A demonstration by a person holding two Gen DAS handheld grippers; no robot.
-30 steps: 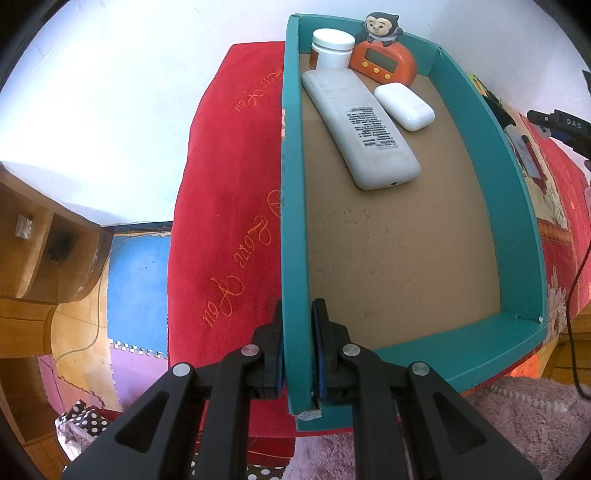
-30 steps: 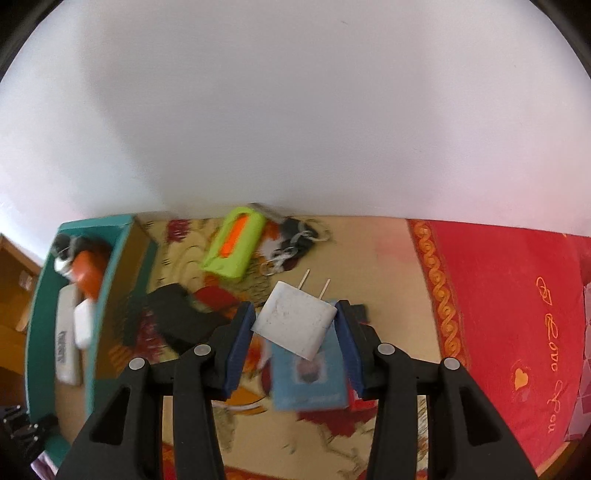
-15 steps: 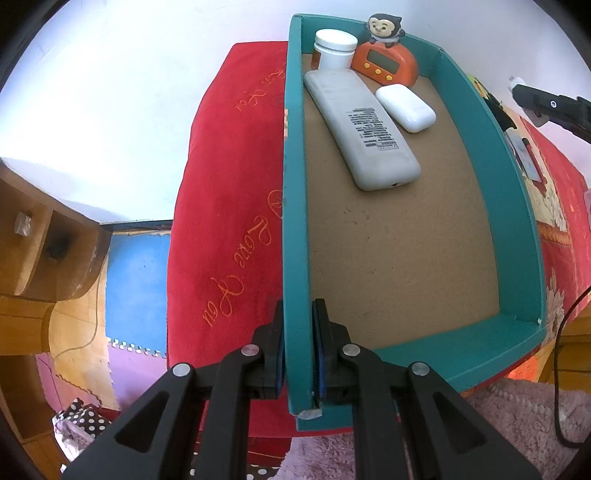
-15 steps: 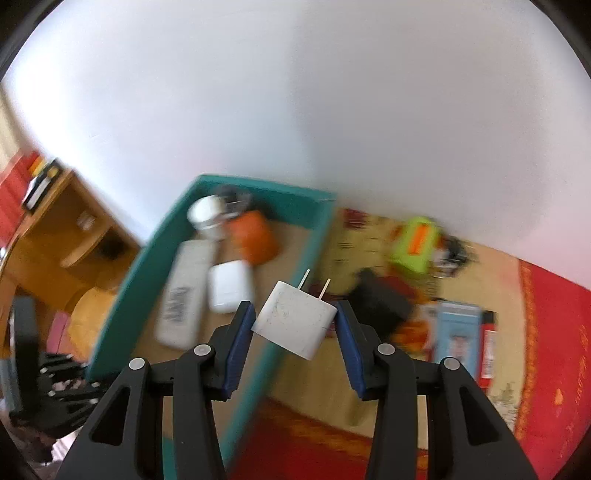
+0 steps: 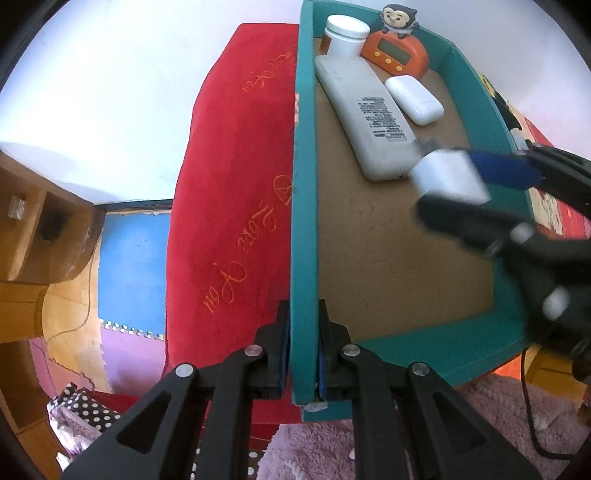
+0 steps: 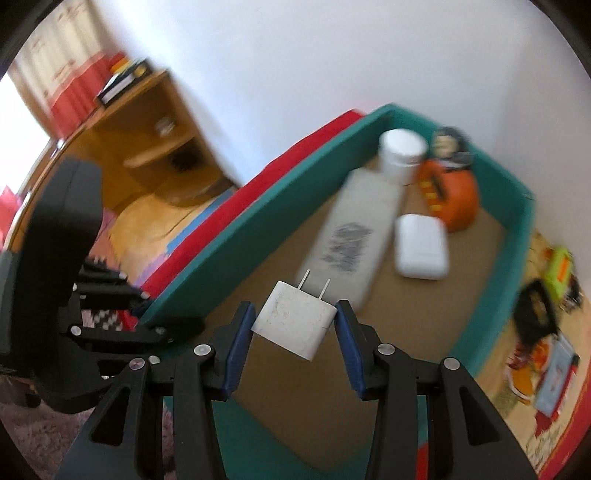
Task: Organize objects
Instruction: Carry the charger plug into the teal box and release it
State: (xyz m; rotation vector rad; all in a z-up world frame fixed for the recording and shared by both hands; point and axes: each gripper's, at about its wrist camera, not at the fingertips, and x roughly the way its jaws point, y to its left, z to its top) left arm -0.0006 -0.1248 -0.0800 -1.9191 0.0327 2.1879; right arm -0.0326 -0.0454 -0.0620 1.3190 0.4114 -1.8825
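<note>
A teal box (image 5: 303,184) with a brown floor lies on a red cloth. My left gripper (image 5: 303,350) is shut on its left wall near the front corner. Inside at the far end lie a white remote (image 5: 365,114), a white case (image 5: 413,99), a white jar (image 5: 345,35) and an orange clock (image 5: 395,55). My right gripper (image 6: 295,323) is shut on a white plug charger (image 6: 295,321) and holds it above the box floor, prongs forward. The charger also shows in the left wrist view (image 5: 448,177), just right of the remote's near end.
A red cloth (image 5: 236,177) lies left of the box. Right of the box a patterned cloth holds a green item (image 6: 559,271), a black item (image 6: 535,310) and a blue card (image 6: 556,376). A wooden shelf unit (image 6: 147,136) stands by the wall. Pink fluffy fabric (image 5: 369,443) lies in front.
My right gripper has carried the charger from above the patterned cloth leftward to over the box interior. My left gripper has kept its hold on the box wall.
</note>
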